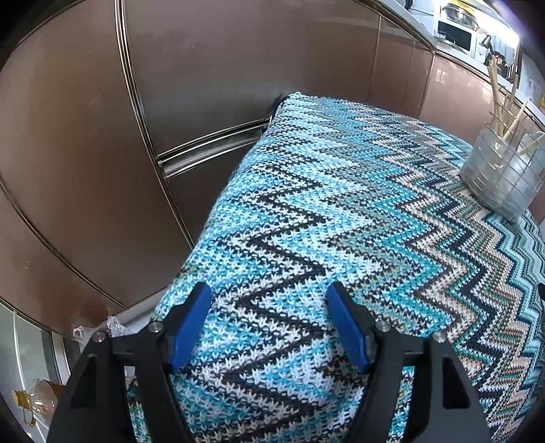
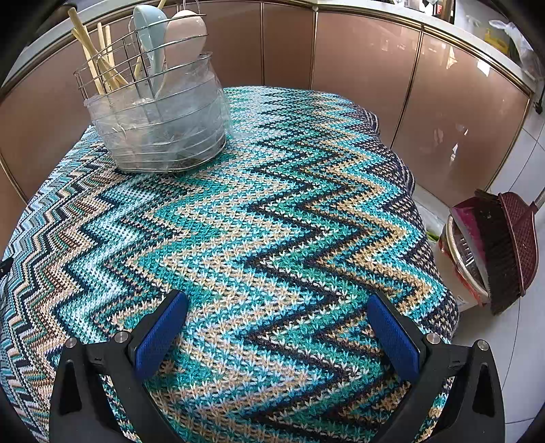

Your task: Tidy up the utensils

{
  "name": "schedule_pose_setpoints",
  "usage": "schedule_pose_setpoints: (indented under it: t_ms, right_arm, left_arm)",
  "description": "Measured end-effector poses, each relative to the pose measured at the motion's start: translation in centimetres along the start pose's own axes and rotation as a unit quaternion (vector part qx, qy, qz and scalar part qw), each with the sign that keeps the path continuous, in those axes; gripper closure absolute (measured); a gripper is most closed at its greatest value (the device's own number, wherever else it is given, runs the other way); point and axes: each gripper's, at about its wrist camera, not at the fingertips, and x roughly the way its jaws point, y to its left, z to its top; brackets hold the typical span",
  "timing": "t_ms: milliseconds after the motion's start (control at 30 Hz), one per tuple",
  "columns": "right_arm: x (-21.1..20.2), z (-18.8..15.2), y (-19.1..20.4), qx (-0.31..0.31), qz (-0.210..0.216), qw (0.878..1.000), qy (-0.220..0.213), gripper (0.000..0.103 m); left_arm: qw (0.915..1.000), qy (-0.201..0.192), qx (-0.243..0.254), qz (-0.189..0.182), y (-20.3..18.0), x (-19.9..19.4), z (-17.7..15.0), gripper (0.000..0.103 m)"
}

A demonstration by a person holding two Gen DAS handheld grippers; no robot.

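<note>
My left gripper (image 1: 269, 327) hangs over the near stretch of the knitted zigzag tablecloth in teal, white, tan and black (image 1: 340, 211), its 2 blue pads spread wide with only cloth showing between them. My right gripper (image 2: 277, 332) is likewise spread apart above the same cloth (image 2: 272, 221), nothing pinched between its 2 blue textured pads. Farther along the table, at its far left in the right wrist view, stands the round wire utensil basket with a clear plastic liner (image 2: 160, 112), upright on the cloth near the table's back edge. Inside it lean several pale bamboo chopsticks (image 2: 92, 58) on the left side, and 2 ceramic soup spoons, 1 light blue (image 2: 150, 30) and 1 cream-pink (image 2: 185, 37), bowls up. From my left wrist view the same basket (image 1: 504, 173) sits well away at the far right. Beyond the table run glossy brown cabinet doors (image 2: 357, 58), and on the white tiled floor to the right rests a maroon dustpan with a dark brush (image 2: 504, 252).
</note>
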Motion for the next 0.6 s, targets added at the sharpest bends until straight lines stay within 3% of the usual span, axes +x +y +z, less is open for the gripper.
schedule_pose_setpoints:
  t_ms: [600]
  right_arm:
    - [-0.05,-0.03,-0.10,0.000,0.000,1.000,0.000,0.000]
  left_arm:
    - [1.0000,0.000,-0.003,-0.006,0.28,-0.16,-0.14,0.033]
